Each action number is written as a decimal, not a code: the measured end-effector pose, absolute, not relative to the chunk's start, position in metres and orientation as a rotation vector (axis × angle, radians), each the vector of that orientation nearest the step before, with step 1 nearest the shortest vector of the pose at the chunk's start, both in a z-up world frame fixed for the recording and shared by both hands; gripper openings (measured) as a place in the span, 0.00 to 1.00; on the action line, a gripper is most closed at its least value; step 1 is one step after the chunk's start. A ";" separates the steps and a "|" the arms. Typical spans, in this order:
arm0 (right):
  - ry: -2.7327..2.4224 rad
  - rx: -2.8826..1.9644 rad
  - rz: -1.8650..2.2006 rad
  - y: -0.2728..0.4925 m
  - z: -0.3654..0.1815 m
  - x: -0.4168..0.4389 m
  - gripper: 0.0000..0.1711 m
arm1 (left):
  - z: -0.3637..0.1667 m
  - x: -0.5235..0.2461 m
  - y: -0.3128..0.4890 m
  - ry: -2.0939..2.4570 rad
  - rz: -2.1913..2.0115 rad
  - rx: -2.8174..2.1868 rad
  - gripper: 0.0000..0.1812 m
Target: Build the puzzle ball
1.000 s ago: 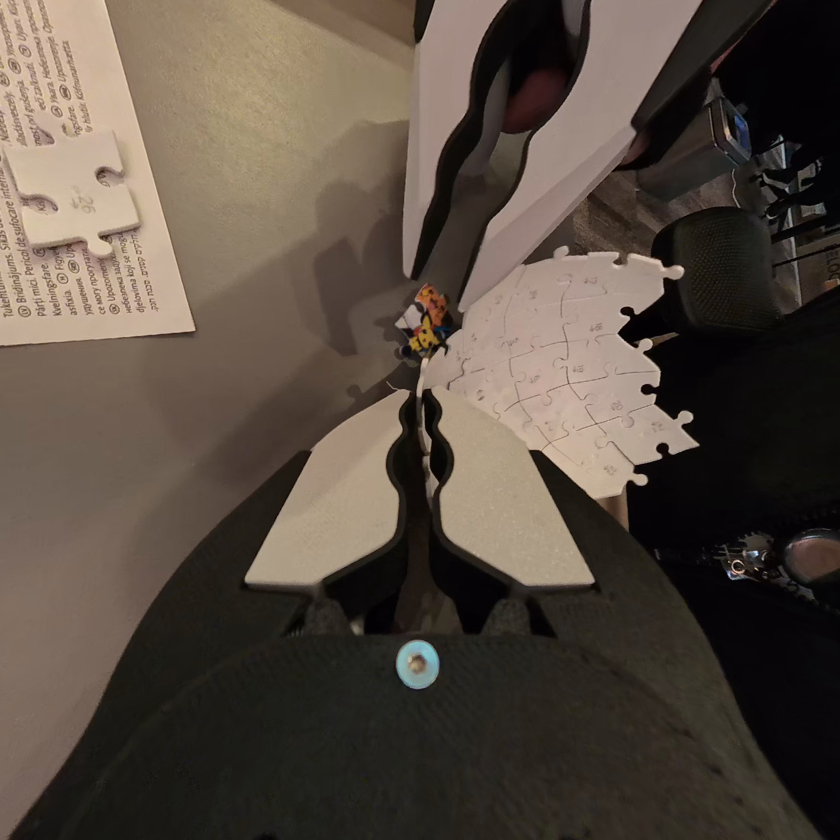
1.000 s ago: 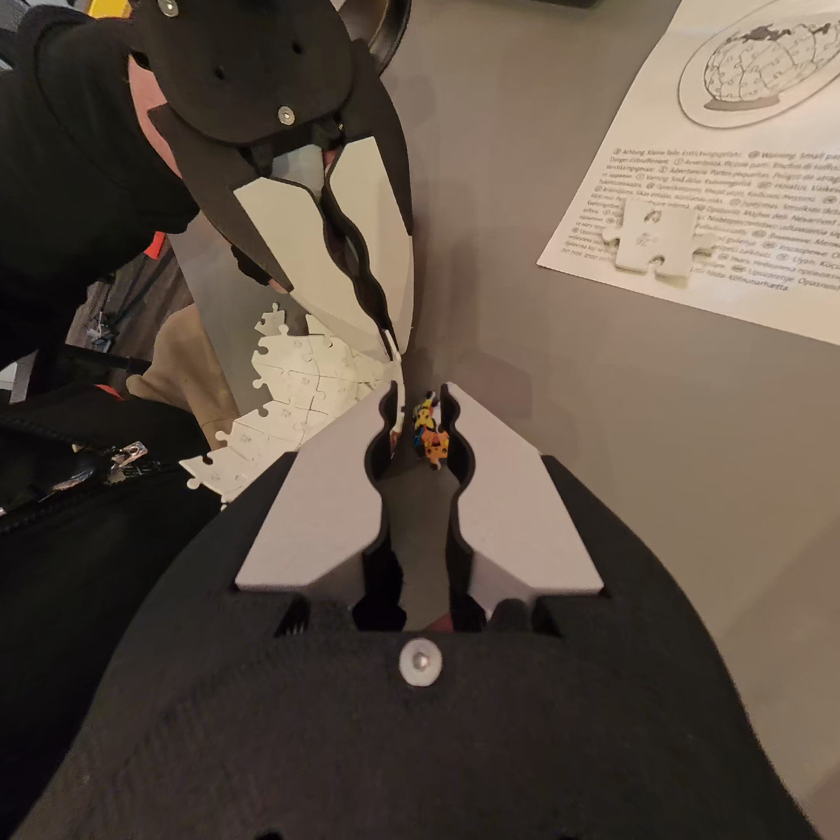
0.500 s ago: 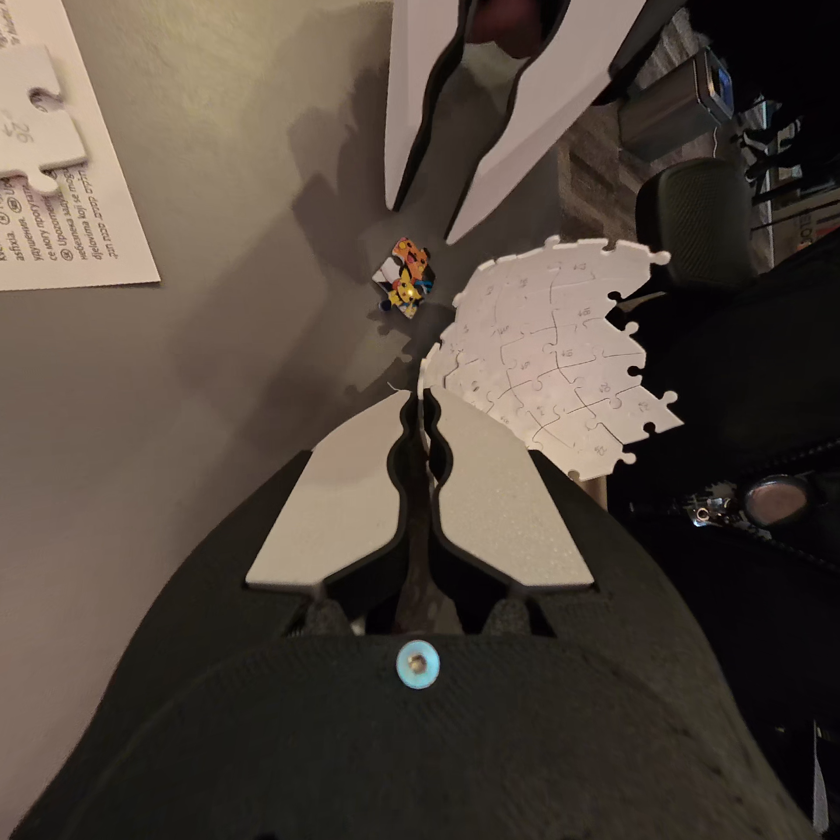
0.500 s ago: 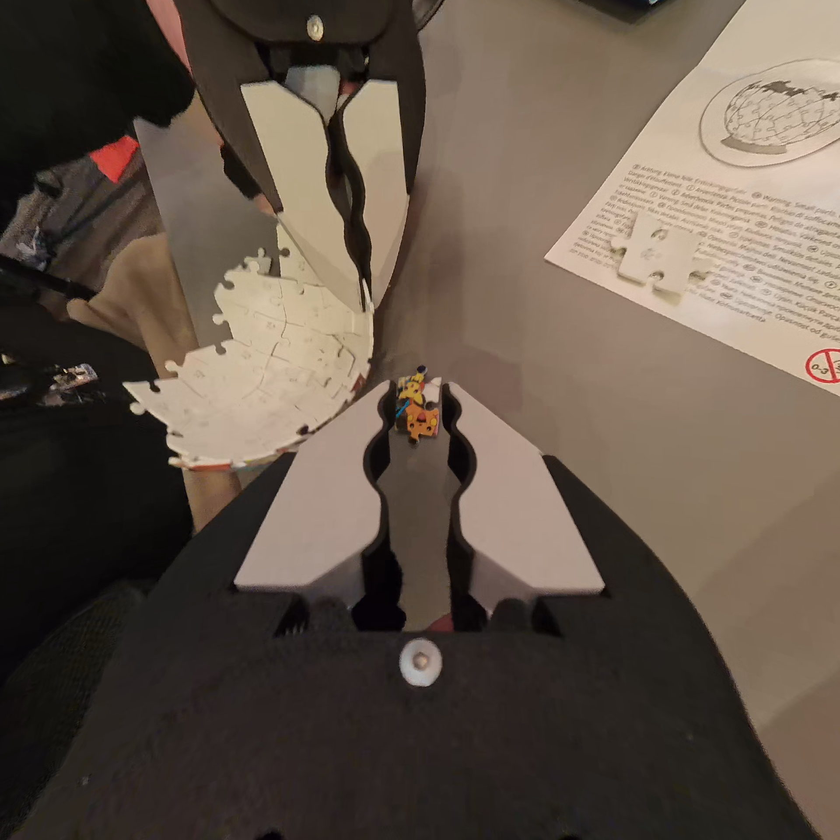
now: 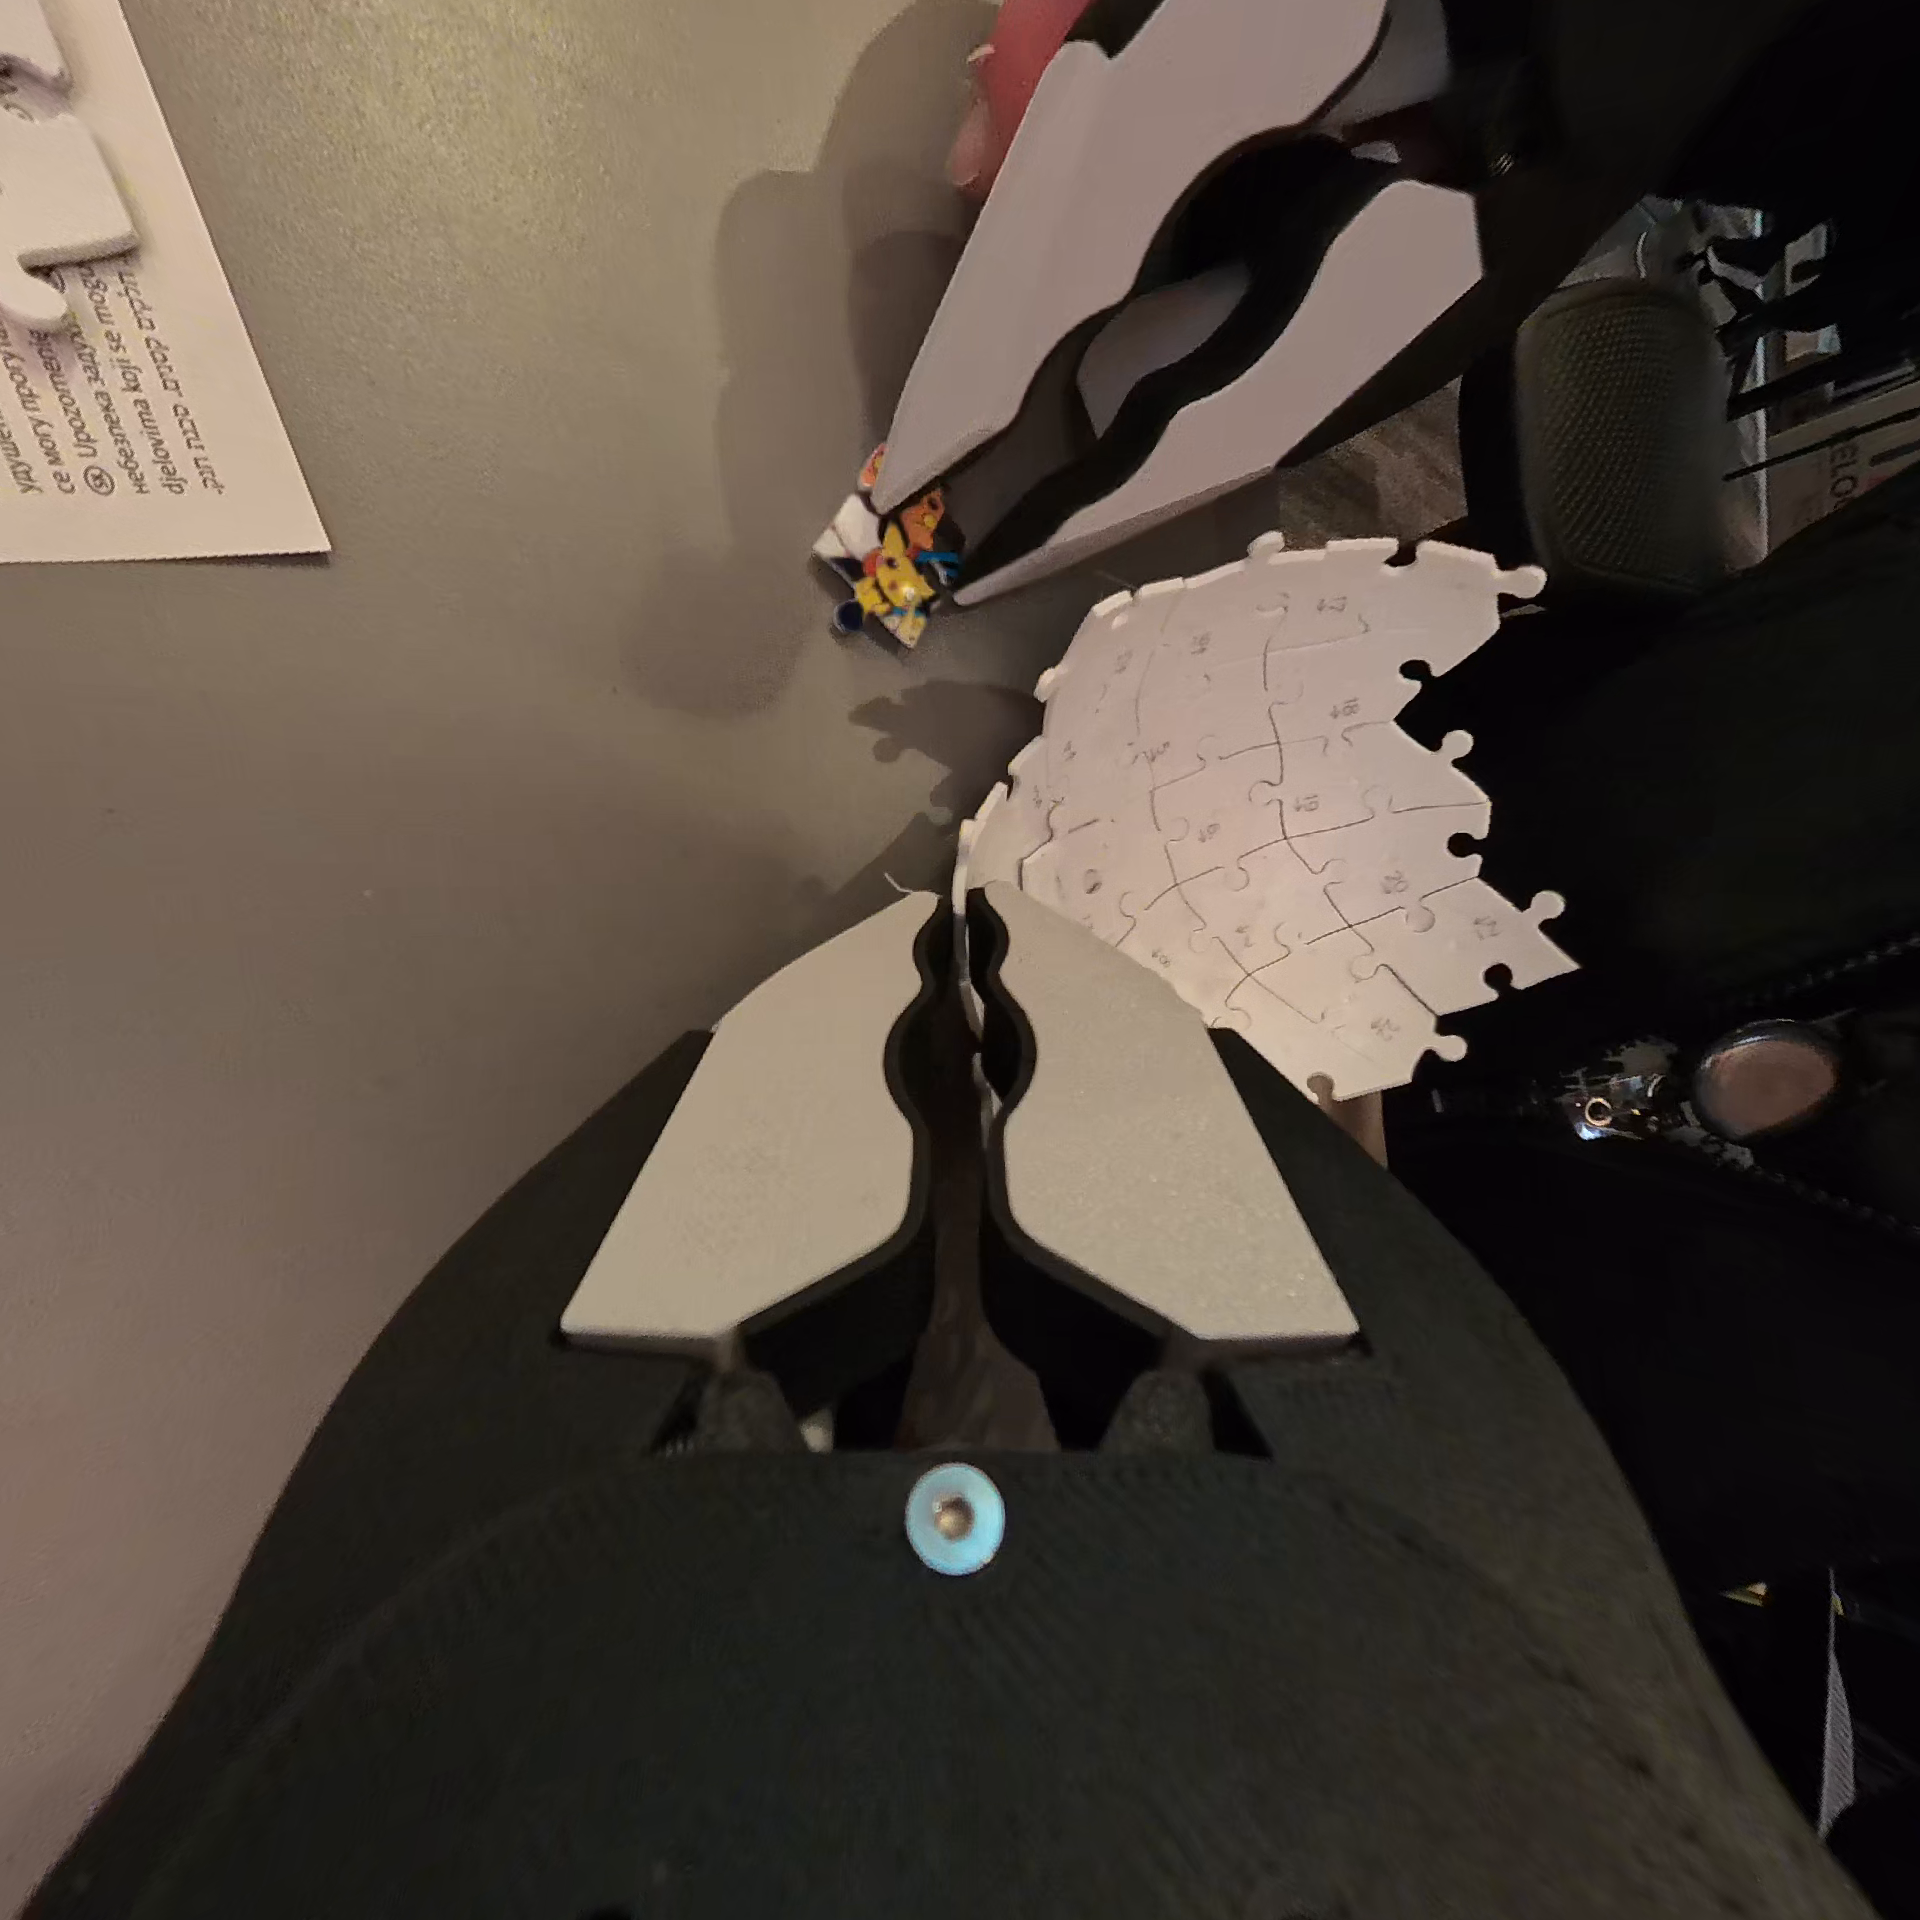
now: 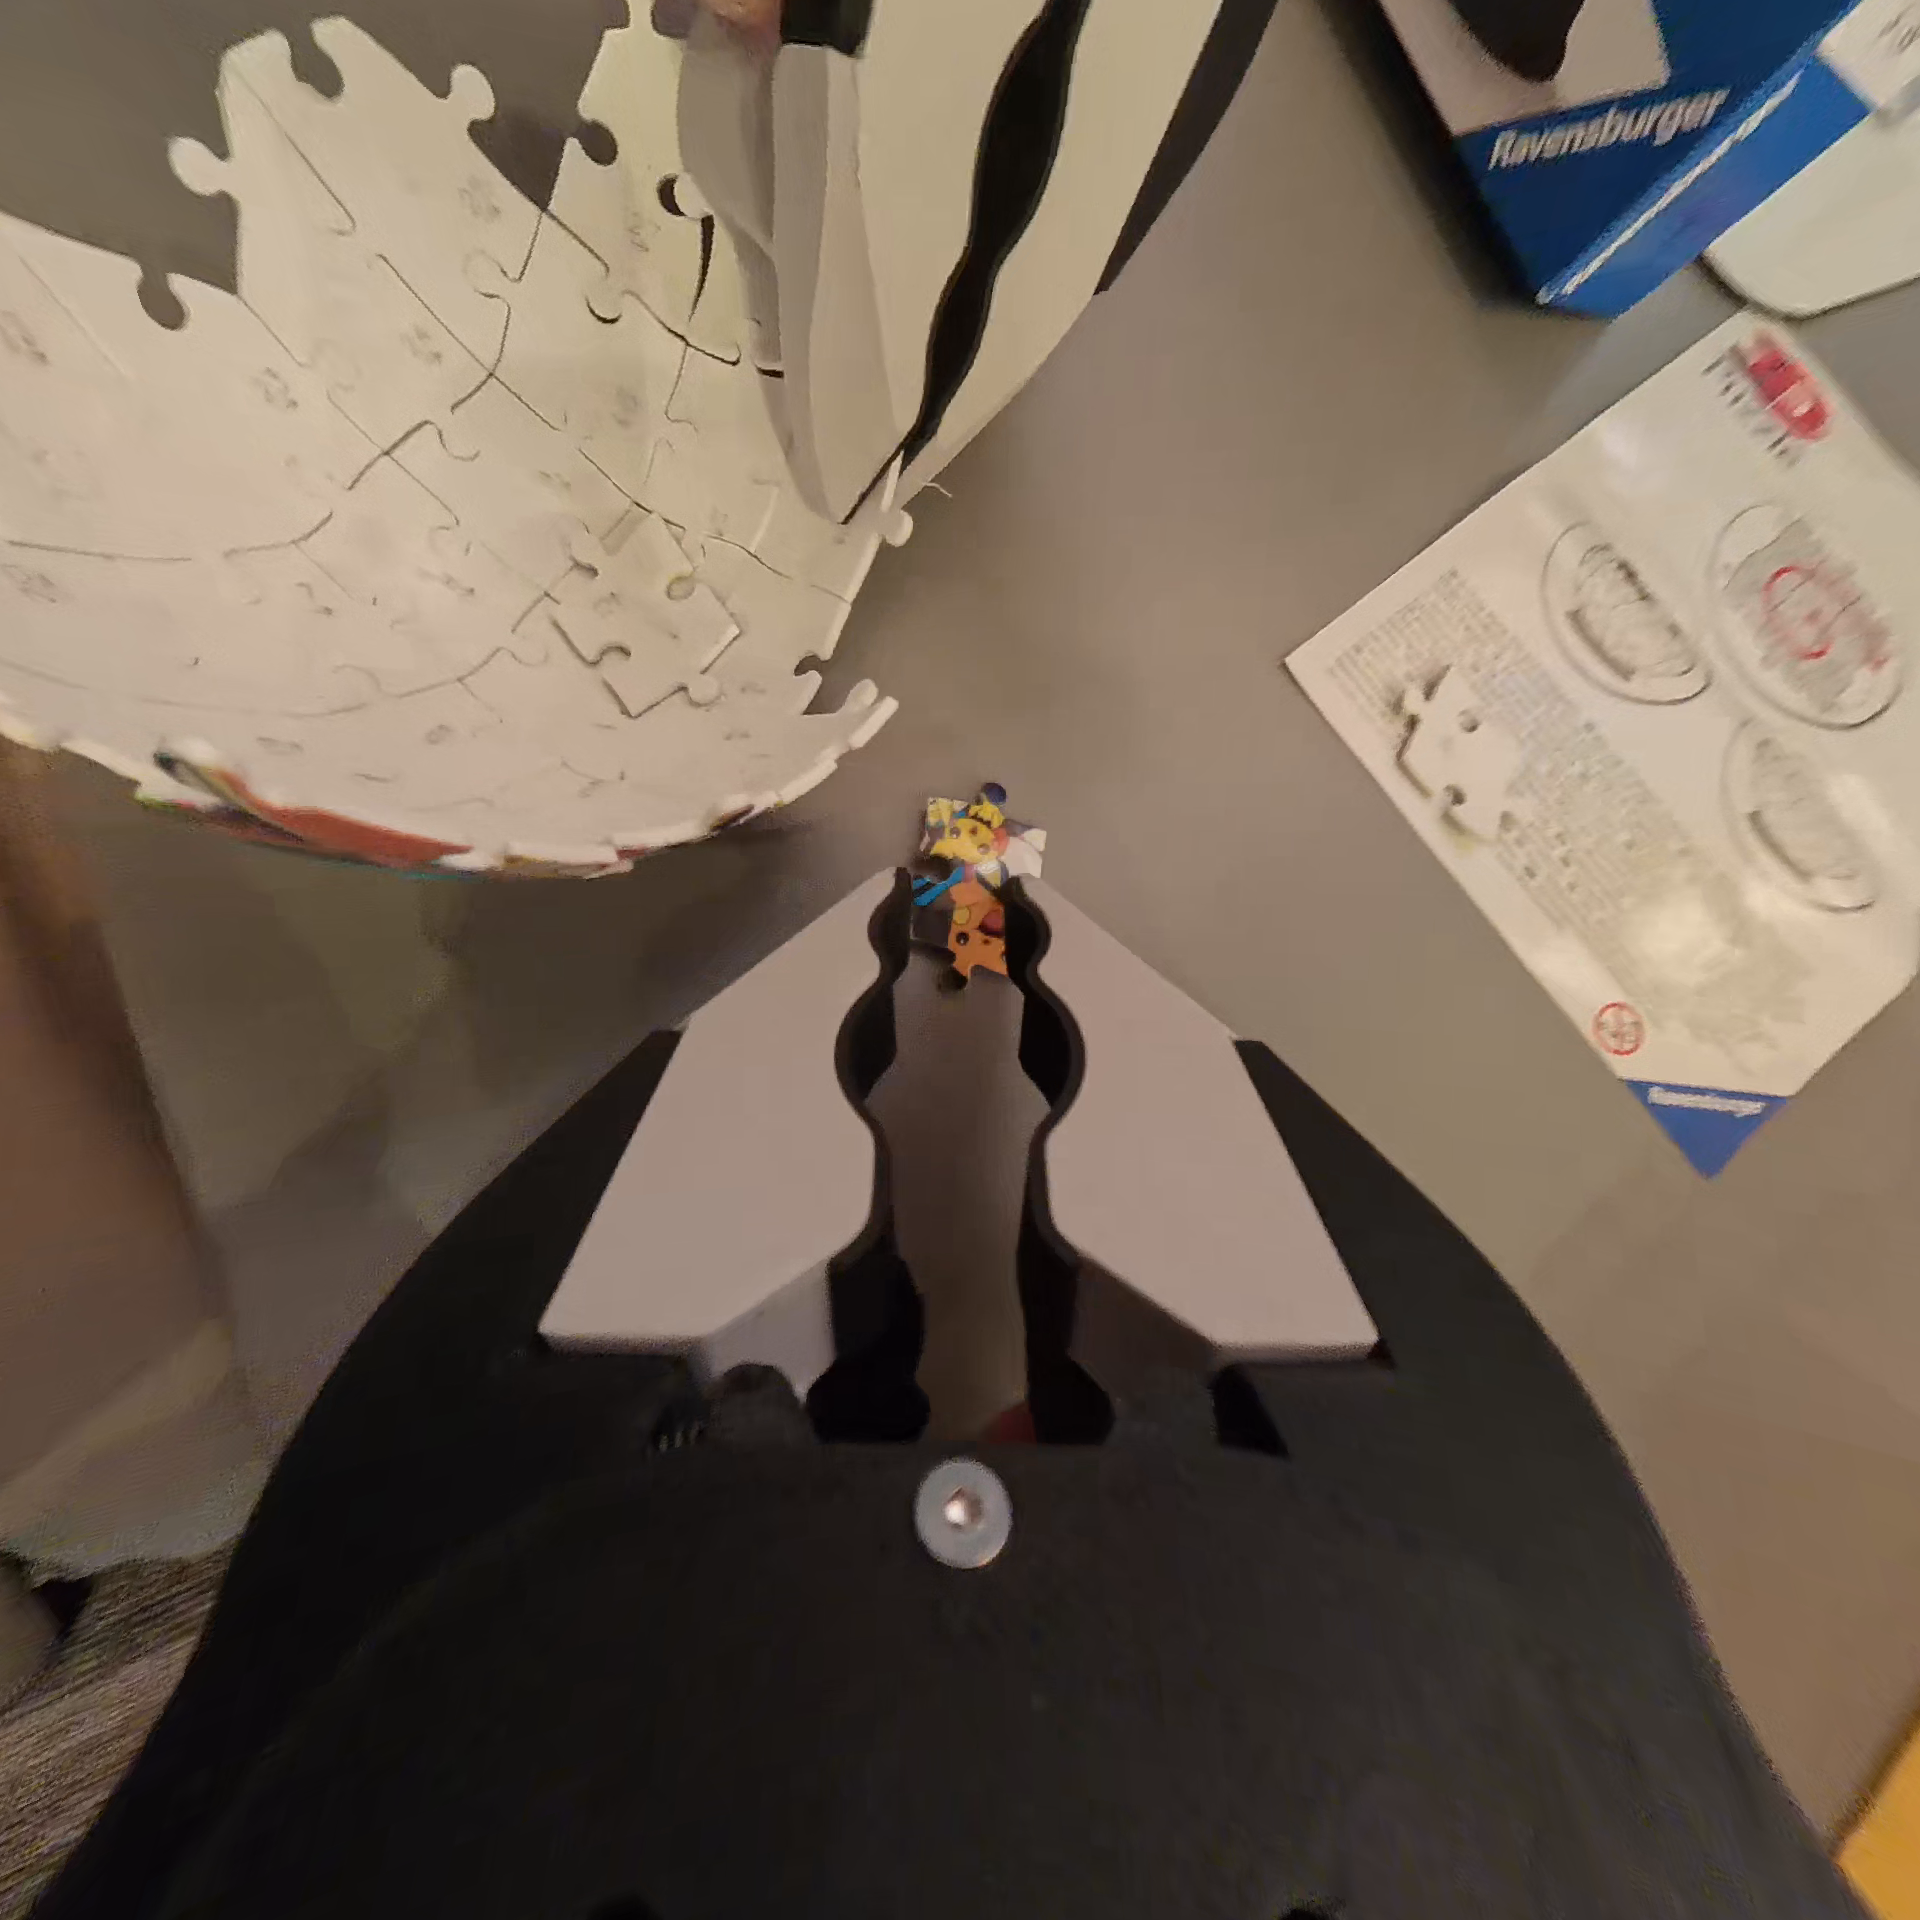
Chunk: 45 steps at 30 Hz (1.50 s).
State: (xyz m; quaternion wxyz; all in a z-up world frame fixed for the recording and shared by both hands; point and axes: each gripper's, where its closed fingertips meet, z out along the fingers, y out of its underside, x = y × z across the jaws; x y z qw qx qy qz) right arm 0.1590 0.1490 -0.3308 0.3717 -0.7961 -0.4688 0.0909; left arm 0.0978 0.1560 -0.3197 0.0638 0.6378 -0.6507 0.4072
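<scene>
The partly built puzzle ball (image 5: 1268,831) is a curved shell of joined pieces with its white numbered inside showing. My left gripper (image 5: 961,906) is shut on the shell's rim and holds it up at the table's edge. The shell fills the upper left of the right wrist view (image 6: 395,499), with the left gripper (image 6: 883,504) above it. My right gripper (image 6: 961,883) is shut on a small colourful puzzle piece (image 6: 971,847), apart from the shell's rim and just to its right. In the left wrist view the right gripper (image 5: 920,540) comes in from the top with the piece (image 5: 891,582).
A white instruction sheet (image 6: 1662,727) lies on the grey table (image 5: 416,831), with a loose white piece (image 6: 1449,732) on it; both also show at the top left of the left wrist view (image 5: 156,364). A blue box (image 6: 1621,156) stands beyond. A person's dark clothing (image 5: 1662,1247) is right of the shell. The left gripper's tips are roughly 7 centimeters from the right gripper's.
My right gripper has drawn the colourful piece away from the shell's rim and swung round. The shell now sits much closer and larger in the right wrist view. The left gripper keeps its hold.
</scene>
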 end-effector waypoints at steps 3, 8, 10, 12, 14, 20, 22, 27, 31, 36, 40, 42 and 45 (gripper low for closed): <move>-1.166 -2.040 0.243 0.151 -0.331 0.161 0.09 | -0.320 0.097 0.156 -1.963 1.234 1.934 0.01; -1.008 -2.112 0.465 0.150 -0.324 0.162 0.08 | -0.319 0.095 0.156 -1.965 1.238 1.934 0.01; -0.918 -2.183 0.691 0.145 -0.318 0.159 0.09 | -0.319 0.095 0.156 -1.967 1.237 1.930 0.01; -0.799 -2.264 0.959 0.139 -0.314 0.159 0.09 | -0.319 0.096 0.156 -1.972 1.231 1.925 0.01; -0.681 -2.334 1.206 0.134 -0.313 0.159 0.09 | -0.319 0.096 0.156 -1.974 1.229 1.921 0.01; -0.556 -2.403 1.170 0.160 -0.321 0.177 0.09 | -0.319 0.098 0.155 -1.968 1.233 1.919 0.01; -0.507 -2.406 1.199 0.164 -0.320 0.180 0.09 | -0.319 0.098 0.156 -1.967 1.231 1.916 0.01; -0.433 -2.348 1.311 0.164 -0.313 0.187 0.09 | -0.320 0.098 0.156 -1.967 1.232 1.909 0.01; -0.513 -2.380 1.418 0.148 -0.311 0.181 0.09 | -0.320 0.099 0.156 -1.968 1.232 1.905 0.01; -0.607 -2.477 1.210 0.155 -0.325 0.187 0.09 | -0.319 0.099 0.155 -1.971 1.229 1.905 0.01; -0.749 -2.446 0.952 0.162 -0.323 0.194 0.11 | -0.319 0.098 0.155 -1.967 1.235 1.907 0.01; -0.867 -2.423 0.778 0.160 -0.322 0.194 0.20 | -0.320 0.097 0.156 -1.964 1.235 1.909 0.01; -0.953 -2.417 0.545 0.161 -0.331 0.198 0.20 | -0.320 0.098 0.156 -1.964 1.237 1.905 0.01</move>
